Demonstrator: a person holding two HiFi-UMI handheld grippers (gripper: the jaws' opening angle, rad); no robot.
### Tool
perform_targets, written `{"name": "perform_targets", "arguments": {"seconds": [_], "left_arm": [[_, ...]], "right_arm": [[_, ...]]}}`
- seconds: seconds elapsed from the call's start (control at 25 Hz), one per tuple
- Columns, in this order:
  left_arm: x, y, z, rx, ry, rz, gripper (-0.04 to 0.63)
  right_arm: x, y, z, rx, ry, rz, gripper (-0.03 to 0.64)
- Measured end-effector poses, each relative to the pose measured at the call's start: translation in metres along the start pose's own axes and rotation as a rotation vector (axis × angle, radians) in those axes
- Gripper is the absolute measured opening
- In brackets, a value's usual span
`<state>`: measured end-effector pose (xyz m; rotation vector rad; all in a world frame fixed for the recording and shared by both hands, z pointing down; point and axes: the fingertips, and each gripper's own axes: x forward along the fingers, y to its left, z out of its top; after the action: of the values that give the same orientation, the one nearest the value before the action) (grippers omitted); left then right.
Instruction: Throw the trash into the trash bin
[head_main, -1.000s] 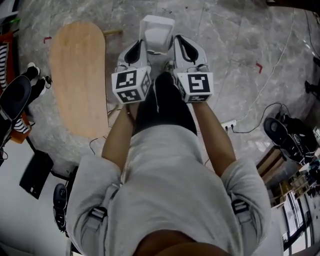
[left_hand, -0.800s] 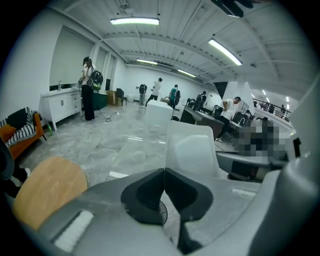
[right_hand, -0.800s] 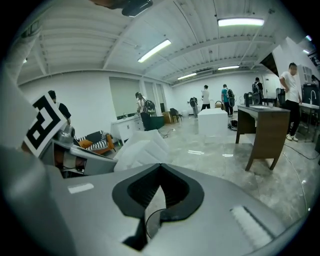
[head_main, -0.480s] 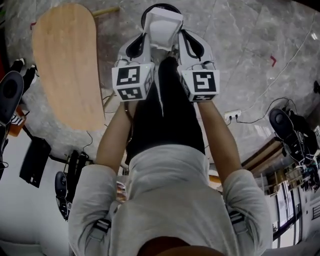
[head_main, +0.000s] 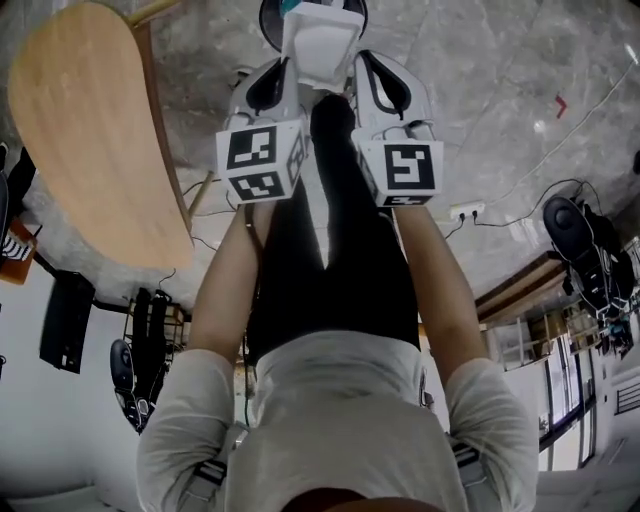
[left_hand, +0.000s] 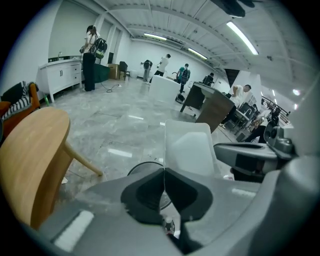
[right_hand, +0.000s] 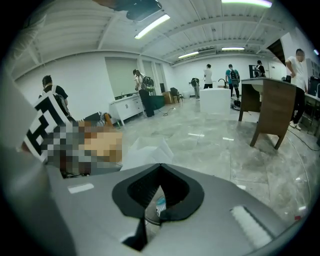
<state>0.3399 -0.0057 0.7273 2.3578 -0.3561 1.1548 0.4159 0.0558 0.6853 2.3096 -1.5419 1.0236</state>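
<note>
Head view, and both claws are out in front of the person, side by side: left claw (head_main: 288, 68), right claw (head_main: 356, 62), with a white box (head_main: 322, 40) carried between their tips. That box hangs right above the trash bin (head_main: 268, 22), whose dark round rim peeks out on either side of it. It's not in the bin yet, it's up in the air over the opening.

Left gripper view now: the jaws are pressed together on the thin near wall of the box. The box stands tall just past them, and the bin's rim curves below it.

Right gripper view: the jaws are closed there too, pinching the box's thin edge at the tips, with white folds showing just beyond. Through the gap lower down you catch the bin's rim and a teal scrap (right_hand: 160, 203) inside it.

Back on the head view, a marker cube (head_main: 262, 160) rides the left claw and another marker cube (head_main: 403, 170) the right, both on the person's side of the bin. A wooden table (head_main: 90, 140) stands to the bin's left in the picture, one slanted leg showing. A white power strip (head_main: 462, 212) lies on the marble floor (head_main: 480, 90), well off to the bin's right and nearer the person
</note>
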Motion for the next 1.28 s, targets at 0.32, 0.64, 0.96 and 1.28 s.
{"name": "perform_targets", "arguments": {"seconds": [0.32, 0.64, 0.96, 1.28], "left_arm": [[0.053, 0.026, -0.039, 0.089, 0.048, -0.002, 0.021], [0.101, 0.050, -0.067, 0.064, 0.080, 0.025, 0.021], [0.154, 0.065, -0.089, 0.044, 0.150, 0.031, 0.020], [0.190, 0.064, -0.105, 0.115, 0.218, 0.025, 0.021]], "right_arm": [[0.044, -0.011, -0.035, 0.006, 0.017, -0.007, 0.008], [0.080, -0.029, -0.065, 0.017, 0.051, -0.012, 0.008], [0.091, -0.036, -0.094, 0.037, 0.093, 0.017, 0.008], [0.098, -0.050, -0.110, 0.065, 0.088, -0.005, 0.008]]}}
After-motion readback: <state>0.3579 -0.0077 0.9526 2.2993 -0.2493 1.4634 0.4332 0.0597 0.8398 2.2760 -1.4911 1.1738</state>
